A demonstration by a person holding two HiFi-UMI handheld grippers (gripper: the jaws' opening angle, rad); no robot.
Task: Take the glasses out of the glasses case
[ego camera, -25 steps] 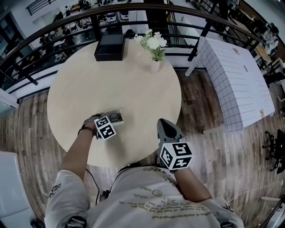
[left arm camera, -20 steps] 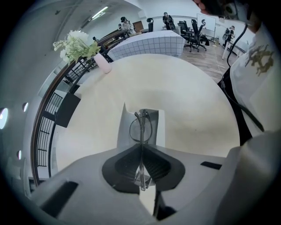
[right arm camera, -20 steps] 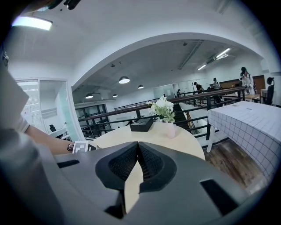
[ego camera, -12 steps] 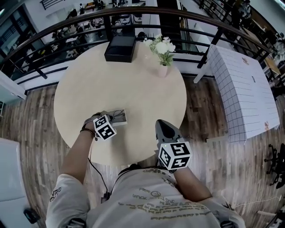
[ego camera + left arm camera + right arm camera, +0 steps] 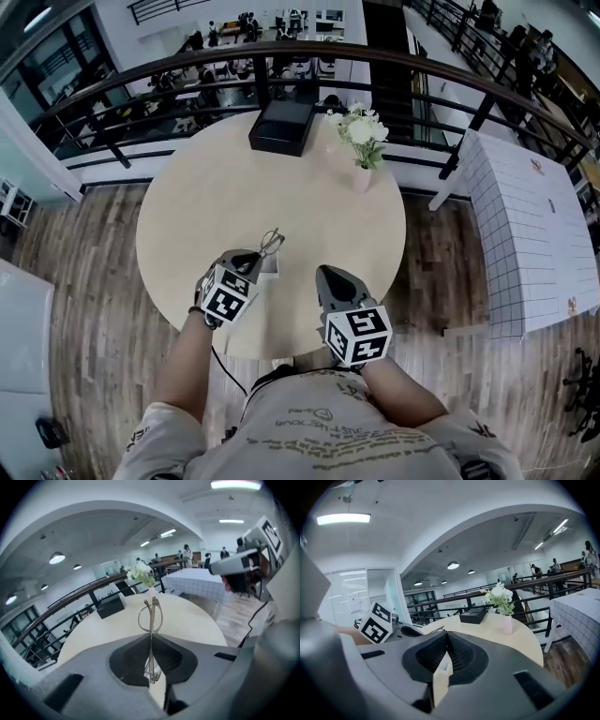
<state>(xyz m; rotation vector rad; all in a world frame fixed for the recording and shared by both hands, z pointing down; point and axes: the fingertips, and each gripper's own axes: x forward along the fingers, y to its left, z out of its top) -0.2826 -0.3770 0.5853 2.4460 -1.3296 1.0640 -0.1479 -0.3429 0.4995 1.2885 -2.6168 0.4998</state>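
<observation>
One left hand-held gripper [image 5: 151,654] on glasses [image 5: 151,619], apparently off table [image 5: 197,620]

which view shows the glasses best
The left gripper view: the glasses sit close and centred, edge-on, pinched in the left claw. The head view shows them small, poking out beyond that claw. The right gripper view shows nothing clear of them.

Wire-frame glasses [image 5: 151,620] folded, upright, edge-on, held above pale case [image 5: 270,266].
</observation>
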